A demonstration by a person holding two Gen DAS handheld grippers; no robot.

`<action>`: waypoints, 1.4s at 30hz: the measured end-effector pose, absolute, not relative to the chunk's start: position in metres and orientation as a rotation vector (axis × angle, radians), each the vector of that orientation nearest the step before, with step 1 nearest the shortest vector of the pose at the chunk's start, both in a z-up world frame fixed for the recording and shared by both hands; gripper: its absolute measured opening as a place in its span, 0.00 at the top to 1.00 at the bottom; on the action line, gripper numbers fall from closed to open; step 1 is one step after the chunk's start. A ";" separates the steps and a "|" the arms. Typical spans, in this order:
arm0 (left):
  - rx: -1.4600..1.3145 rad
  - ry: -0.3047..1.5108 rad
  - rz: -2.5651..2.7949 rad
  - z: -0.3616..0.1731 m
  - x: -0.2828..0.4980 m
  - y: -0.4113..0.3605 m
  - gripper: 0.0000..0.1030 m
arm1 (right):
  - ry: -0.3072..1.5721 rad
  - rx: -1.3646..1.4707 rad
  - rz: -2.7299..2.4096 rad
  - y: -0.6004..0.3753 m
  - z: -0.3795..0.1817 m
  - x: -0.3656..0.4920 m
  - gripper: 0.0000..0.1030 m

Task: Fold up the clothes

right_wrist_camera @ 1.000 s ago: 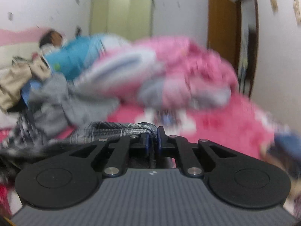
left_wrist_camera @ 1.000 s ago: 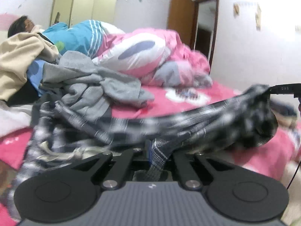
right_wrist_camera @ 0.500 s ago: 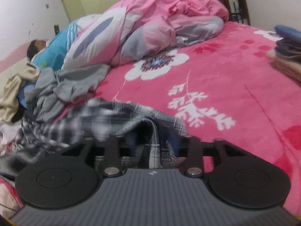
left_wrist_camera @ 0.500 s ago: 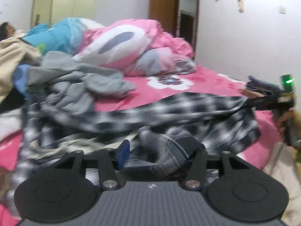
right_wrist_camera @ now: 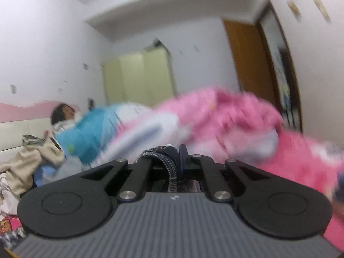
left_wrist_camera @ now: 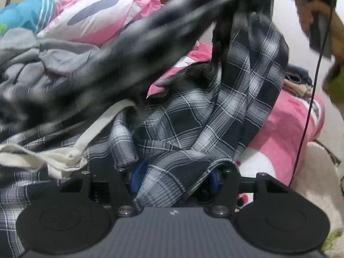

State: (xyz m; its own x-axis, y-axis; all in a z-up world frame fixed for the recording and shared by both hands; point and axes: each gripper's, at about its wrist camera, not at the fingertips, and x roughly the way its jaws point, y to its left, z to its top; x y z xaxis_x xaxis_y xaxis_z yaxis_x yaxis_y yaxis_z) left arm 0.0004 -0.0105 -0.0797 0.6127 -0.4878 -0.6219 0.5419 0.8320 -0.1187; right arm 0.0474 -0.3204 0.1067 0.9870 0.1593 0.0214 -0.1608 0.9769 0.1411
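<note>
Up high, a plaid shirt hangs stretched between two claws over a pink bed.

Near the camera, the left claw stands with its blue pads apart, a fold of the plaid shirt draped loosely between them. The shirt rises to the far right, where the right claw is clamped together on a bunched hem of it; a hand grips that tool at the top right. A cream garment lies at the near left, a grey garment beyond it. The pink quilt is heaped at the far side of the bed.
</note>
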 end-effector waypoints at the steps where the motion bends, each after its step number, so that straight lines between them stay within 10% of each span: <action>1: 0.076 0.693 -0.597 -0.081 0.000 -0.007 0.43 | -0.040 0.112 0.171 -0.315 0.121 0.051 0.96; 11: 0.013 0.706 -0.652 -0.082 0.001 0.007 0.45 | -0.064 -0.159 0.214 -0.267 0.207 0.155 0.96; 18: -0.086 0.732 -0.669 -0.084 0.006 0.020 0.45 | 0.158 -0.253 0.144 -0.246 0.154 0.282 0.95; 23: -0.103 0.735 -0.674 -0.081 0.017 0.018 0.45 | 0.680 -0.254 0.067 -0.268 0.036 0.359 0.56; 28: -0.105 0.732 -0.683 -0.083 0.016 0.029 0.43 | 0.828 -0.127 0.020 -0.320 -0.013 0.313 0.53; 33: -0.140 0.734 -0.666 -0.084 0.019 0.020 0.37 | 0.753 0.266 0.131 -0.368 0.009 0.218 0.22; 42: -0.192 0.705 -0.593 -0.065 -0.004 0.030 0.34 | 0.939 0.551 0.295 -0.344 -0.075 0.127 0.27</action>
